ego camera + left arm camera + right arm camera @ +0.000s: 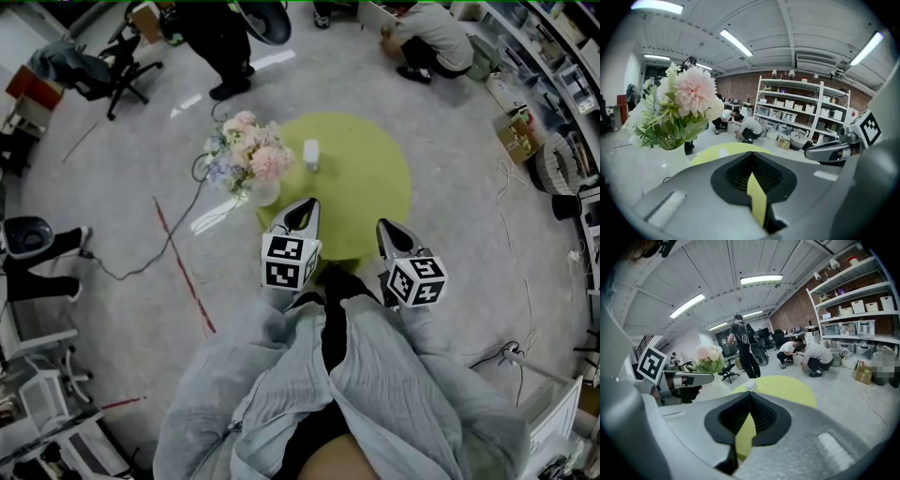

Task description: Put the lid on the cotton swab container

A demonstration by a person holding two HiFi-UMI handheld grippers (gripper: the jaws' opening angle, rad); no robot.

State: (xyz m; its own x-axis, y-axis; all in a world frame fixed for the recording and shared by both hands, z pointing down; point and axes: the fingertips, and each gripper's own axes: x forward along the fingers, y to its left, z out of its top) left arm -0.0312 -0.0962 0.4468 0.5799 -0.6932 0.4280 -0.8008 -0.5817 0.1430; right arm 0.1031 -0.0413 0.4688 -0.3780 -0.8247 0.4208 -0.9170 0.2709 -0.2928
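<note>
- Container point(311, 155): small, white, upright on the far part of the round green table point(375, 178), with bare green cloth all round it. It is too small in every view to tell whether a lid sits on it.
- Flowers point(246, 150): a pink and white bunch in a clear vase point(263, 193) at the table's left edge, just left of the container and apart from it.
- Left gripper point(307, 204): held over the near edge of the table, pointing far. In its own view the jaws meet at the tips with nothing between them (only green table shows through the slit lower down). The flowers loom at the left of that view.
- Right gripper point(385, 226): beside the left one, to its right, also at the near edge and well apart from the container. Its jaws are pressed together and empty too, and the container shows just past their tips in the right gripper view.
- Grey sleeves point(394, 375) of the person holding both grippers fill the near part of the head view.
- Far right: two people point(427, 37) crouch on the floor point(122, 187) by white shelves point(801, 108); another person point(220, 42) stands at the far side.
- A cable point(164, 248) runs across the floor left of the table.
</note>
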